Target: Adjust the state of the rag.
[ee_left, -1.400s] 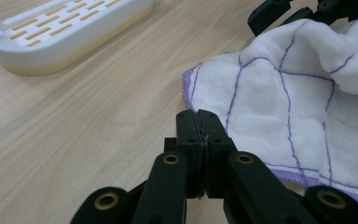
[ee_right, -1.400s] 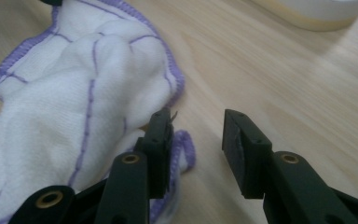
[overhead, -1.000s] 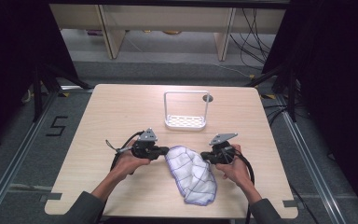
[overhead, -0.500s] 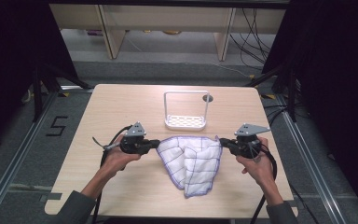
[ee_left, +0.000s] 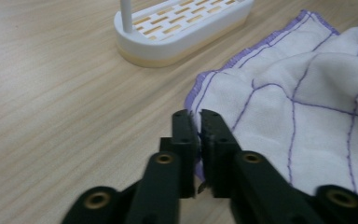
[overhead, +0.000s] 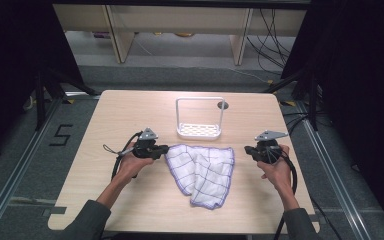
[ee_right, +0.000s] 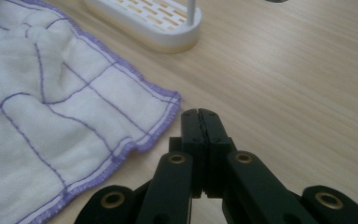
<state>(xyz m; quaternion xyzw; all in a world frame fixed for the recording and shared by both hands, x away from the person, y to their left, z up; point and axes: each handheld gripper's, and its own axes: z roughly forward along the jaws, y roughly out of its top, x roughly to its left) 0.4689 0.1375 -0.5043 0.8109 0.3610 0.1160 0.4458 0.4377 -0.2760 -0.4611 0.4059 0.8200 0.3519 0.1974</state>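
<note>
White cotton cloth (overhead: 202, 172) with purple grid lines, lying half spread at the table's (overhead: 130, 107) near middle, one fold trailing toward the person. High view: left gripper (overhead: 161, 150) at the cloth's left corner, right gripper (overhead: 250, 150) just off its right edge, not touching. White rack (overhead: 199, 131) stands behind the cloth, close to it; its slotted tray is empty, nothing hung on the hoop.

Left gripper view: jaws have just been opening, now a narrow gap, with the cloth's hem (ee_left: 196, 135) between the tips. Pads don't look to be pressing it, so I'd call that let go, not a grip. Rack base (ee_left: 182, 28) is beyond, empty.

Right gripper view: jaws fully closed on nothing, bare wood under them. The cloth's purple-stitched corner (ee_right: 168, 103) sits just to the left, apart from the tips.

Handling, my read: light, limp, no stiffness, so it'll sag and fold from any single hold. Not slippery or fragile. Best pinched at the hemmed corners, one per gripper, to keep it flat.
</note>
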